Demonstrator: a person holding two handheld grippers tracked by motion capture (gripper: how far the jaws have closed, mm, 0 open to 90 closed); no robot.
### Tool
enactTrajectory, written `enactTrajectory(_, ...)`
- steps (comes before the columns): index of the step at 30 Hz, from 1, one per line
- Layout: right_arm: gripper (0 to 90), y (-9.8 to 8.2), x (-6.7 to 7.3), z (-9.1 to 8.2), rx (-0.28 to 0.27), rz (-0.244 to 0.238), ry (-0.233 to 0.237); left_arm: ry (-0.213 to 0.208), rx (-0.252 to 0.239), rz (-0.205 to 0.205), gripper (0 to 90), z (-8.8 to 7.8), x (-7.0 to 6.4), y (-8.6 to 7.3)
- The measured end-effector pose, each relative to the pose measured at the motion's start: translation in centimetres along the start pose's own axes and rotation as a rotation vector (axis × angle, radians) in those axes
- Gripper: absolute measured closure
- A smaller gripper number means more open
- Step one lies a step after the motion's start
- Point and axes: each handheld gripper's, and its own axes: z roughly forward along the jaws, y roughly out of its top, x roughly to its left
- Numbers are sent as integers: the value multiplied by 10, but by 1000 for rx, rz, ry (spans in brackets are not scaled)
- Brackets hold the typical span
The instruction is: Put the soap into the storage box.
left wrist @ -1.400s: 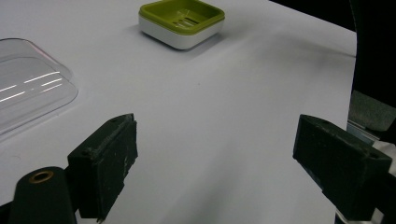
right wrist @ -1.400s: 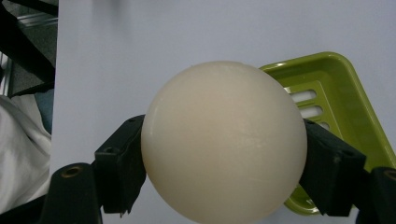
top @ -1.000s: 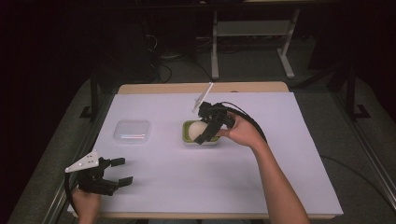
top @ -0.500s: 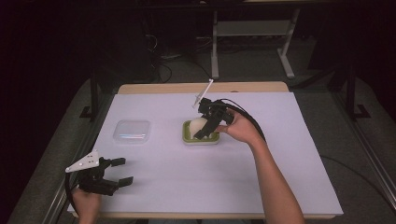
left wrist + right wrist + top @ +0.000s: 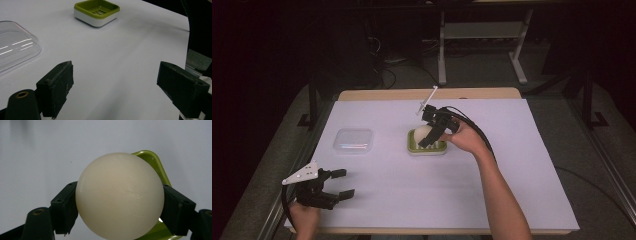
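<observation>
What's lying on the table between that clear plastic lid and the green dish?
Nothing: between the clear lid and the green dish lies bare white table cover, as the high view shows.

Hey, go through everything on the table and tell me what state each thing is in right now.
Cream soap ball: clamped in the right tool, held over the dish.
Green soap dish: upright on the table, empty.
Clear plastic lid: lying flat, apart from the dish.
Left tool: open, holding nothing.
</observation>
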Motion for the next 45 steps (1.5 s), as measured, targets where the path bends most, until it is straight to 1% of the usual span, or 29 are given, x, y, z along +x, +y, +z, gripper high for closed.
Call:
enactTrajectory(4,235,0,-2,2,5,7,-3,0,0,0,131,0,0,0)
enactTrajectory(7,234,-1,-5,2,-6,13,-8,0,1,-3,131,0,0,0)
enactTrajectory(14,234,-1,-7,5,-6,15,-11,0,2,-1,131,0,0,0)
enactTrajectory(19,234,-2,-10,6,-7,29,-14,-1,2,0,131,0,0,0)
enactTrajectory(21,235,-3,-12,7,-2,36,-17,-2,-2,-6,131,0,0,0)
enactTrajectory(28,235,-4,-16,9,1,43,-29,-2,0,-6,131,0,0,0)
enactTrajectory(34,234,-5,-19,13,11,55,-24,-2,-1,-9,131,0,0,0)
enactTrajectory(36,235,-5,-19,15,12,67,-27,-2,-1,-7,131,0,0,0)
enactTrajectory(40,234,-4,-19,17,12,62,-29,-3,1,-9,131,0,0,0)
enactTrajectory(45,235,-4,-20,19,19,69,-33,-3,0,-9,131,0,0,0)
